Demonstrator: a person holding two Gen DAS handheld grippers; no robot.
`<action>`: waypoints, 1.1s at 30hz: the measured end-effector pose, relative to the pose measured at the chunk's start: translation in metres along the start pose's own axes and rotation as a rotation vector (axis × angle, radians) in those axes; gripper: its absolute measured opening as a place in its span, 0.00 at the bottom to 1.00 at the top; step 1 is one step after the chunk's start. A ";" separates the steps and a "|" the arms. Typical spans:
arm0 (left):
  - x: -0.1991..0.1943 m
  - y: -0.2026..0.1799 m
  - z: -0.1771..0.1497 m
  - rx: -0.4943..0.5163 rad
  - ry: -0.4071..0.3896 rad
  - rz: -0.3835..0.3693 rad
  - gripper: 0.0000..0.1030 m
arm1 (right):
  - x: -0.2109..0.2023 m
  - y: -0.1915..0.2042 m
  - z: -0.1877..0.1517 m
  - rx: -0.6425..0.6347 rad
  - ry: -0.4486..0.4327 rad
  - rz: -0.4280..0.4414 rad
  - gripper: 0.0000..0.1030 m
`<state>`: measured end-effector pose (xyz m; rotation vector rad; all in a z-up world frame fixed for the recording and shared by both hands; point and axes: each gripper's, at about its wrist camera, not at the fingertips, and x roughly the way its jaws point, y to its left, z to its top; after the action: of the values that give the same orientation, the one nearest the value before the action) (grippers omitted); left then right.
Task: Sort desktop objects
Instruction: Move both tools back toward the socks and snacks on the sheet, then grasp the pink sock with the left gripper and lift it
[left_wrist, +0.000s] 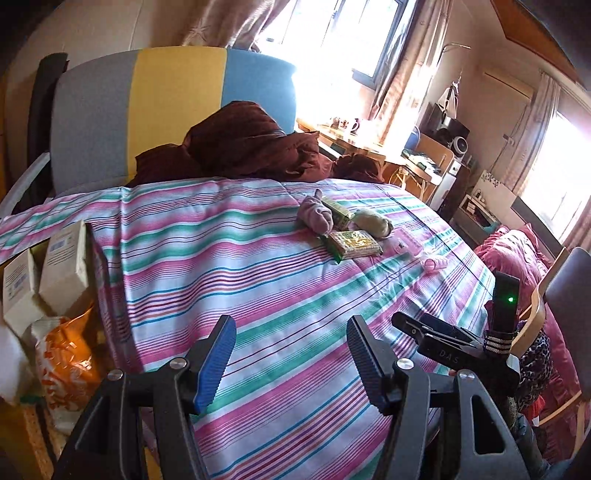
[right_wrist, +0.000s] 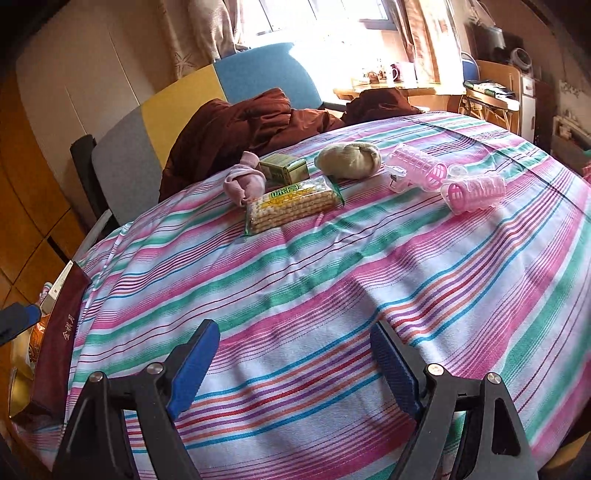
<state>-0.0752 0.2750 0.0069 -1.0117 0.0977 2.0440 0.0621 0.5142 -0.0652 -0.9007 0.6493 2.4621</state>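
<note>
The left gripper (left_wrist: 291, 363) hangs over the near part of a table under a striped cloth (left_wrist: 258, 295); its jaws stand wide apart with nothing between them. Its blue pads (left_wrist: 214, 365) touch nothing. Just to its right, low over the cloth's near right edge, the right gripper's black body shows in the left wrist view.

The right gripper (right_wrist: 293, 367) is likewise spread wide and empty, over the near middle of the cloth.

The things to sort lie in a cluster on the far part of the table, well apart from both grippers. A biscuit pack (right_wrist: 293, 205) lies nearest. Touching its far left end is a rolled pink sock (right_wrist: 245, 181). Just behind the pack stands a small green box (right_wrist: 284, 168), with the pink sock at its left. Right of the box, a little apart, sits a rolled beige sock (right_wrist: 349, 158). Farther right lie two pink hair rollers (right_wrist: 474, 192), one behind the other, with a small clear clip by the far one.

Beyond the table is a chair (right_wrist: 177, 110) in grey, yellow and blue, with brown cloth (right_wrist: 236, 125) heaped on it. At the table's left edge lies a dark red book (right_wrist: 55, 343); in the left wrist view, pale boxes (left_wrist: 62, 266) and an orange bag (left_wrist: 66, 365) sit left of the table.
</note>
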 end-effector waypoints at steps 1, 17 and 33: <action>0.006 -0.006 0.004 0.012 0.009 -0.007 0.62 | 0.001 -0.001 0.001 0.001 -0.002 0.001 0.82; 0.100 -0.037 0.056 0.013 0.126 -0.005 0.62 | 0.016 -0.008 0.015 0.020 -0.055 0.046 0.83; 0.193 -0.045 0.124 -0.017 0.177 -0.016 0.62 | 0.022 -0.019 0.014 0.065 -0.078 0.190 0.92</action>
<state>-0.1844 0.4786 -0.0306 -1.1989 0.1636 1.9407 0.0505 0.5422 -0.0765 -0.7453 0.8163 2.6104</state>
